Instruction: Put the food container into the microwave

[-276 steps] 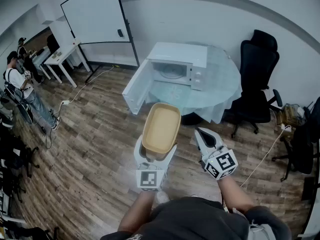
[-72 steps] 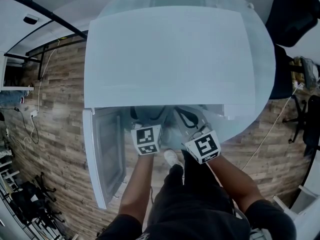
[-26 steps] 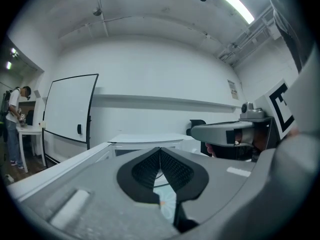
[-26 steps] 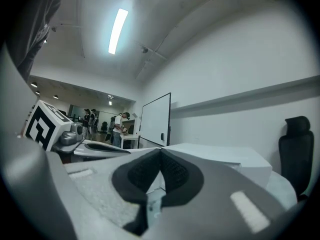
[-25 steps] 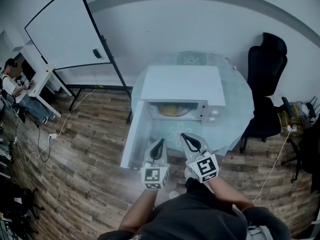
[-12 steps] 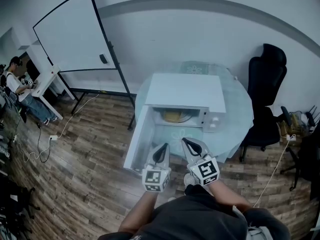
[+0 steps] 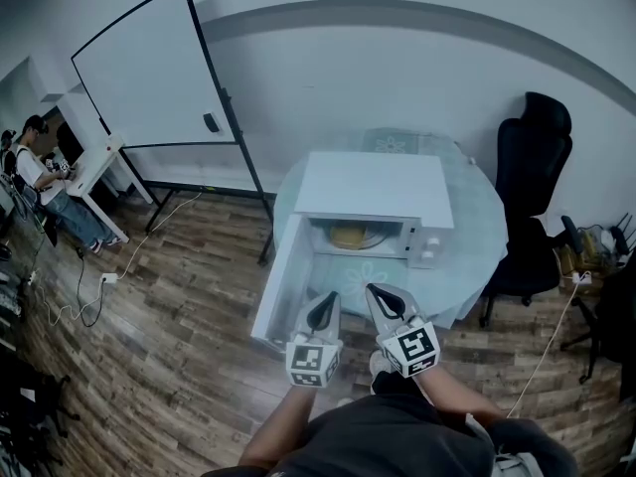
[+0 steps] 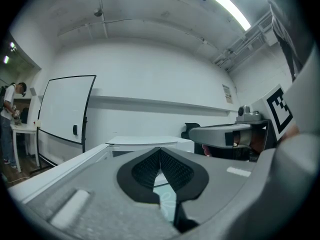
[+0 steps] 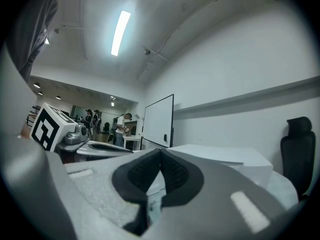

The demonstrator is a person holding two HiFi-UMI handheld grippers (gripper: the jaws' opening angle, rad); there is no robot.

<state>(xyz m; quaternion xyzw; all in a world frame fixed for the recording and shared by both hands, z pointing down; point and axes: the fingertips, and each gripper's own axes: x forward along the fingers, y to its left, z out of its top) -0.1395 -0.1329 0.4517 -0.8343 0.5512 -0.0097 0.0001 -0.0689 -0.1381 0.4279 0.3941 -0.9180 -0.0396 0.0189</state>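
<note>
Our left hand-held gripper [image 7: 323,307] and right hand-held gripper [image 7: 384,298] hang closed and empty, we judge because the container [image 7: 348,235] sits inside the microwave [image 7: 376,185], door [image 7: 277,284] open.

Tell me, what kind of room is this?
Probably an office or meeting room. There is a big whiteboard on a stand, a black office chair, and a microwave sitting on a round table.

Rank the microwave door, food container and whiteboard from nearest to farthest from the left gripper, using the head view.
From the left gripper:
1. Microwave door, swung open, just ahead on the left.
2. Food container, inside the microwave.
3. Whiteboard, far off to the left.
</note>
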